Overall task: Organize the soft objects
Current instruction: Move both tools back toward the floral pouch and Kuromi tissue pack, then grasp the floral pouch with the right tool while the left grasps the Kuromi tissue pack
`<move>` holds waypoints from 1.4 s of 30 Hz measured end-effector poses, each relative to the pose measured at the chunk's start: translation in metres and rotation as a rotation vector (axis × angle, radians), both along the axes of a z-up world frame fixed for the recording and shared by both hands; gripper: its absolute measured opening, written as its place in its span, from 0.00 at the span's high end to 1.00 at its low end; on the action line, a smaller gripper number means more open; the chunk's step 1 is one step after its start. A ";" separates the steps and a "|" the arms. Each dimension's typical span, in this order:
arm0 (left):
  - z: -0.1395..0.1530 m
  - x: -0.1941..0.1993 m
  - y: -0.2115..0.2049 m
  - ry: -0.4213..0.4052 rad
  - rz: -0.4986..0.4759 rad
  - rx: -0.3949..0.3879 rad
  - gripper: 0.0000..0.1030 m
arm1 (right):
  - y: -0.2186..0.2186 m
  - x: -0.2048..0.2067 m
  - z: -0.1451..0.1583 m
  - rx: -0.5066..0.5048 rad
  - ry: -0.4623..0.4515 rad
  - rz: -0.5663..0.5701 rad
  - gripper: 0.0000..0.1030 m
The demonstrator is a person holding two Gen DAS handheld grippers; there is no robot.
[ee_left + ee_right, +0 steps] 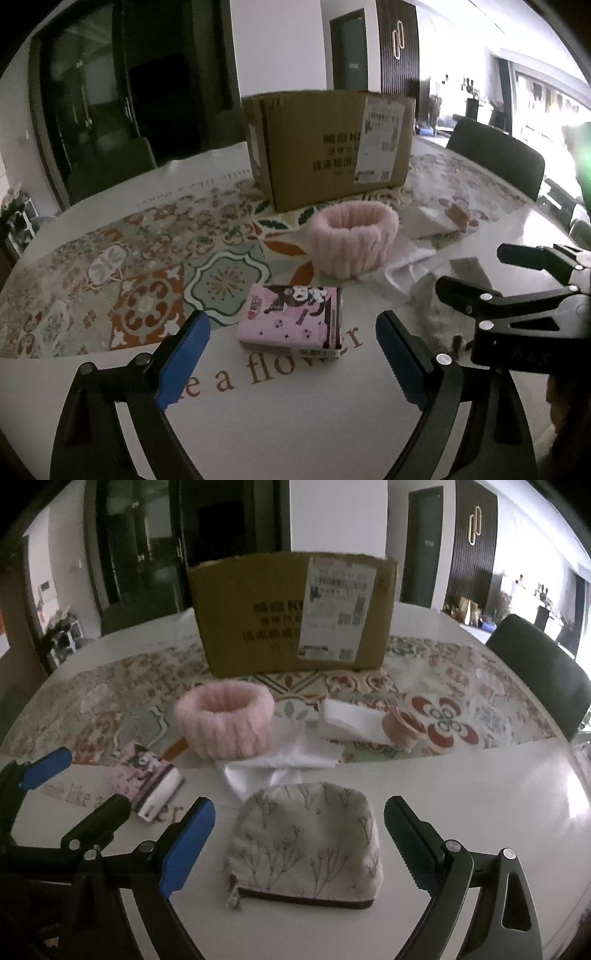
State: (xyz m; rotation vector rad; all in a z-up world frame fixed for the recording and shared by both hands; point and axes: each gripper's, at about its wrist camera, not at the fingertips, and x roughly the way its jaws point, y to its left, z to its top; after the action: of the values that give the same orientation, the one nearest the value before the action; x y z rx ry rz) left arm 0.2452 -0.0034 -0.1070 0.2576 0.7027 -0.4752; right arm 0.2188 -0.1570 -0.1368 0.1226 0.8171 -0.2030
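My left gripper (291, 358) is open and empty, just short of a pink tissue pack (291, 319) lying flat on the table. A fluffy pink headband (352, 240) stands behind it. My right gripper (299, 845) is open, its blue fingers on either side of a floral fabric pouch (306, 845) without touching it. The right wrist view also shows the tissue pack (147, 779), the headband (225, 720), a white cloth (284, 764), a folded white item (351, 720) and a small pink roll (402, 727). The left gripper (81, 782) shows at the left there.
A cardboard box (291, 613) with a shipping label stands at the back on the patterned tablecloth (480, 686); it also shows in the left wrist view (328, 147). A dark chair (543, 672) stands at the table's right side. The right gripper's arm (517, 306) crosses the left wrist view.
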 end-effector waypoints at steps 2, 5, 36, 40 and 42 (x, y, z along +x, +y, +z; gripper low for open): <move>-0.005 0.003 -0.001 0.019 -0.009 0.004 0.11 | -0.002 0.003 -0.005 0.005 0.018 -0.002 0.09; -0.014 0.010 0.000 0.056 -0.001 0.004 0.11 | -0.001 0.009 -0.011 0.013 0.054 0.006 0.09; -0.031 0.018 -0.018 0.133 0.044 0.032 0.29 | -0.018 0.013 -0.031 0.084 0.116 0.010 0.48; -0.026 0.011 -0.023 0.119 0.044 0.032 0.29 | -0.025 0.011 -0.030 0.107 0.111 0.015 0.60; -0.023 0.008 -0.026 0.112 0.049 0.032 0.29 | -0.027 0.009 -0.029 0.113 0.107 0.022 0.66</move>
State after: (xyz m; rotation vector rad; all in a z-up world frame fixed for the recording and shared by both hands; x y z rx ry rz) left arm 0.2533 -0.0290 -0.1296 0.2445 0.8243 -0.4342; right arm 0.2280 -0.1842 -0.1654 0.2100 0.9363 -0.1434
